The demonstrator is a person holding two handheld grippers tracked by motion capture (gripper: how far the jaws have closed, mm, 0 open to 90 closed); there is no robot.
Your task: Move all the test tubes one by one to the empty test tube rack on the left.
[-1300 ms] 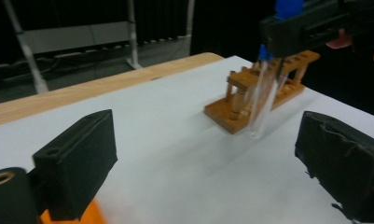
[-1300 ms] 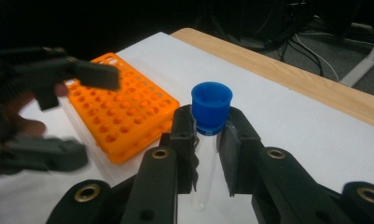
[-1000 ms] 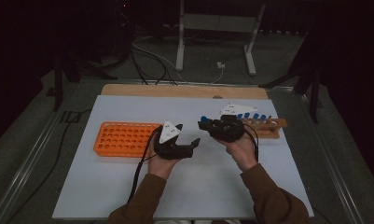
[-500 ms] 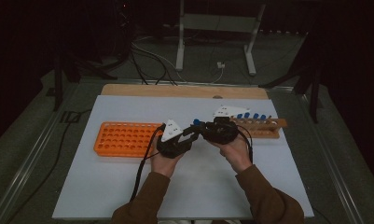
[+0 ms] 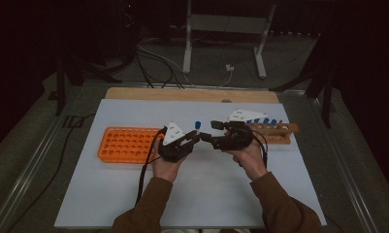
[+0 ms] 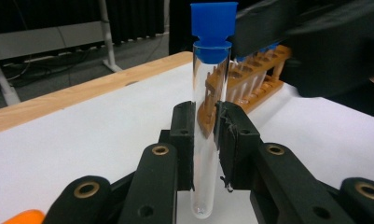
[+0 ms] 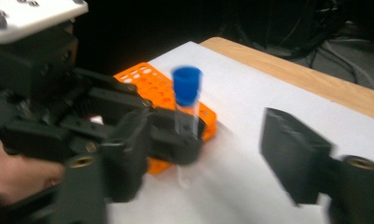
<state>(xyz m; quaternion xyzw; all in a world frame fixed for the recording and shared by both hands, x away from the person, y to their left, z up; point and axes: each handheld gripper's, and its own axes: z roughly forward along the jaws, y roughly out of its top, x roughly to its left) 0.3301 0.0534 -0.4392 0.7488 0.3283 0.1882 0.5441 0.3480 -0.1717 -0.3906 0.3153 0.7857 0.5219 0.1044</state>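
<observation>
A clear test tube with a blue cap [image 6: 208, 116] stands upright in my left gripper [image 6: 205, 121], whose jaws have just been closing and are now shut on its lower half. In the high view the tube [image 5: 198, 125] rises from the left gripper [image 5: 196, 137] at the middle of the white mat. My right gripper [image 5: 210, 133] faces it from the right. Its jaws have just been opening and now stand wide on either side of the tube [image 7: 187, 102] without touching it. In its own view the right gripper [image 7: 208, 154] looks blurred.
An orange rack [image 5: 129, 144] with empty holes lies left of the hands on the white mat [image 5: 206, 194]. A wooden rack [image 5: 277, 131] holding several blue-capped tubes stands at the right. Behind the mat runs a wooden board [image 5: 192, 94].
The left jaws, open a second ago, have closed on the tube. The right jaws, shut on it before, have sprung apart. Both hands have stayed roughly in place.
</observation>
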